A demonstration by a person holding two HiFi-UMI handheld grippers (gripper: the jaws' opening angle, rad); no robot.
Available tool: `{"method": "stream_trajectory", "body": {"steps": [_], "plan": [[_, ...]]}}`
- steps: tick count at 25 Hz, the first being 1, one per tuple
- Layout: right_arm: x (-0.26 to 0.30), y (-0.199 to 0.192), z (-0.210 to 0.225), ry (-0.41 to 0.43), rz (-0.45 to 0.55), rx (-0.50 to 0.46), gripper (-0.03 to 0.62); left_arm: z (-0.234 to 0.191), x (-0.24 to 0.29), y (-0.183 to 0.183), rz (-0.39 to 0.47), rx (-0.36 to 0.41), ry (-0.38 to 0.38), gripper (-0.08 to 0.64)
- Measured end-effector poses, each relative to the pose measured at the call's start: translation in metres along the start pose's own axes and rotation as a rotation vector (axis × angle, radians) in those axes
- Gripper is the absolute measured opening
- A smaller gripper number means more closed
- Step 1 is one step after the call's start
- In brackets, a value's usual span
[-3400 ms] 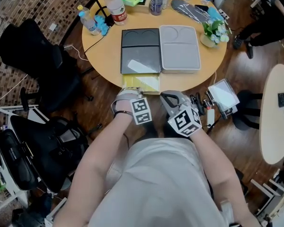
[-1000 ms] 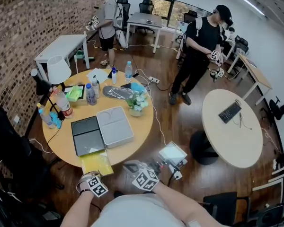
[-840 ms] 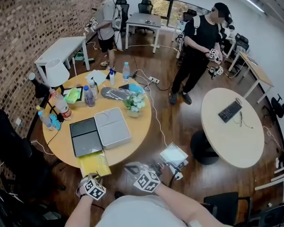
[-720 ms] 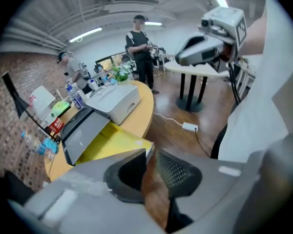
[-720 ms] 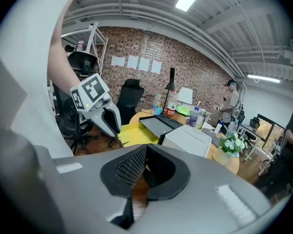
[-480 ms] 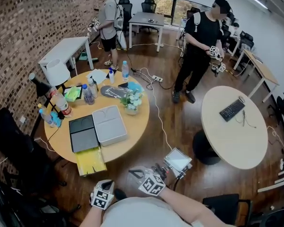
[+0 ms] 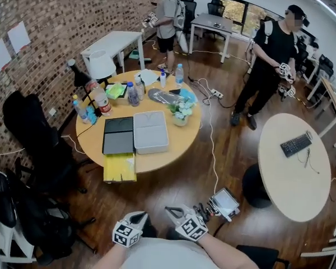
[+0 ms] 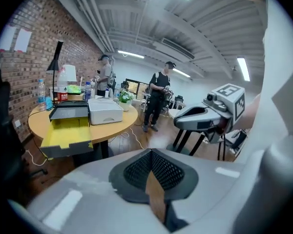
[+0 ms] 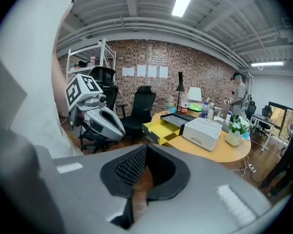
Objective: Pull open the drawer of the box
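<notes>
Wooden round table (image 7: 176, 147) sits well ahead; the flat black box's (image 7: 117, 135) yellow drawer (image 7: 120, 167) juts open, so the left gripper (image 7: 140, 216) and right gripper (image 7: 172, 210) seemingly idle, jaws together, empty.

Right gripper (image 9: 147, 146) jaws together, nothing between — yellow drawer (image 9: 162, 129) sticks out of dark box (image 9: 181, 119) on round table (image 9: 234, 153) — left gripper (image 9: 100, 116) at left.

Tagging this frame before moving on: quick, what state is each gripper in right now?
Left gripper: closed, holding nothing.
Right gripper: closed, holding nothing.
</notes>
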State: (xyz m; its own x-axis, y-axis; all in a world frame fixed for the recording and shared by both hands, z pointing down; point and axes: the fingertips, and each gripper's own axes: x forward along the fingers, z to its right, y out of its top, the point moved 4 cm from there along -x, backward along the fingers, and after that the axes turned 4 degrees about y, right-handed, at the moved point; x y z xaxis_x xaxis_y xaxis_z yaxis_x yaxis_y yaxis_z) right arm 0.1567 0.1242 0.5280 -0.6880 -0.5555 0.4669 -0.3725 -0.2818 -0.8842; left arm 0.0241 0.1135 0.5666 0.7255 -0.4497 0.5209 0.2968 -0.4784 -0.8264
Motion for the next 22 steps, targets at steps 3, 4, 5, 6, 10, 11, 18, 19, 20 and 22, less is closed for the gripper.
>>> {"method": "stream_trajectory", "body": {"steps": [3, 4, 5, 6, 10, 11, 18, 19, 20, 22], "plan": [[-0.004, -0.003, -0.012, 0.017, 0.020, 0.015, 0.003, 0.012, -0.013, -0.009, 0.047, -0.059, -0.022, 0.006], [-0.003, -0.004, -0.016, 0.022, 0.028, 0.020, 0.003, 0.013, -0.017, -0.012, 0.058, -0.074, -0.020, 0.005], [-0.003, -0.003, -0.020, 0.025, 0.035, 0.025, 0.003, 0.012, -0.021, -0.015, 0.068, -0.085, -0.015, 0.006], [-0.002, -0.002, -0.023, 0.027, 0.037, 0.029, 0.003, 0.010, -0.025, -0.016, 0.077, -0.094, -0.009, 0.006], [-0.001, 0.010, -0.040, 0.020, 0.040, 0.046, 0.003, 0.001, -0.040, -0.019, 0.113, -0.111, 0.003, 0.006], [0.000, 0.014, -0.045, 0.017, 0.047, 0.051, 0.003, -0.001, -0.045, -0.018, 0.121, -0.108, 0.004, 0.006], [0.013, 0.043, -0.077, 0.008, 0.074, 0.052, 0.003, -0.017, -0.087, -0.014, 0.165, -0.053, -0.002, 0.006], [0.016, 0.047, -0.082, 0.010, 0.081, 0.046, 0.003, -0.019, -0.092, -0.017, 0.168, -0.056, -0.002, 0.006], [0.019, 0.050, -0.088, 0.012, 0.086, 0.043, 0.003, -0.021, -0.098, -0.021, 0.169, -0.065, -0.001, 0.006], [0.024, 0.052, -0.100, 0.017, 0.071, 0.043, 0.003, -0.023, -0.111, -0.031, 0.169, -0.087, 0.005, 0.006]]}}
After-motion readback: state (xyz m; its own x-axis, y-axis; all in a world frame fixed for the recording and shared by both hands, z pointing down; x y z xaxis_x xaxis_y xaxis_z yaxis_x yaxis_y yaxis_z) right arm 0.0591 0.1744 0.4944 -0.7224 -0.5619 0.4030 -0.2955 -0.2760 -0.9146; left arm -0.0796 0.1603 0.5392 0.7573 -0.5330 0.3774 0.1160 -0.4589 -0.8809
